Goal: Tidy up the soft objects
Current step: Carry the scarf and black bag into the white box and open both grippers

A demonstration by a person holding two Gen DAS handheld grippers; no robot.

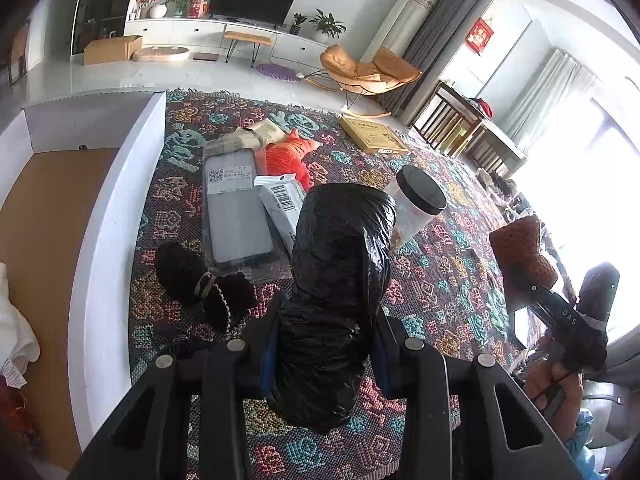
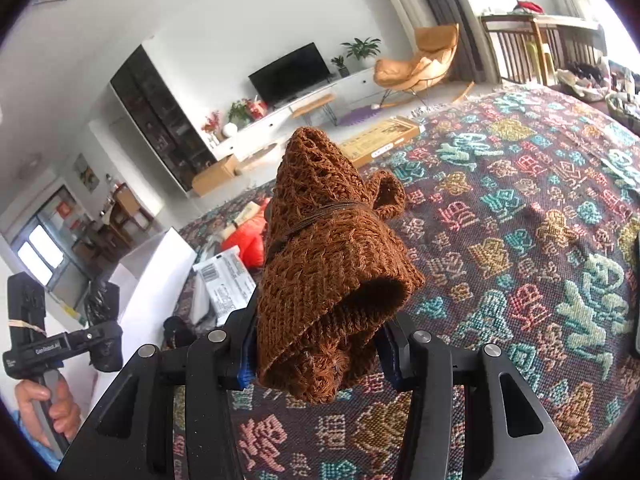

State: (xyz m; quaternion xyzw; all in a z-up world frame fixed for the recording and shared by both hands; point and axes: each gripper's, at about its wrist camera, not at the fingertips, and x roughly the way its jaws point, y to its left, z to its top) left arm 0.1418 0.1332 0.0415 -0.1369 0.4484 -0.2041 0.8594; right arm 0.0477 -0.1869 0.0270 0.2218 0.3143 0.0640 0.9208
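Above the patterned rug (image 1: 440, 280), our left fingers (image 1: 326, 344) clamp the black bundle (image 1: 336, 280), right fingers (image 2: 316, 354) the brown knit (image 2: 328, 264); we should carry both level to the white box (image 1: 104, 240).

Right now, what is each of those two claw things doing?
Left gripper: closed on a black plastic bundle.
Right gripper: closed on a brown knitted piece.
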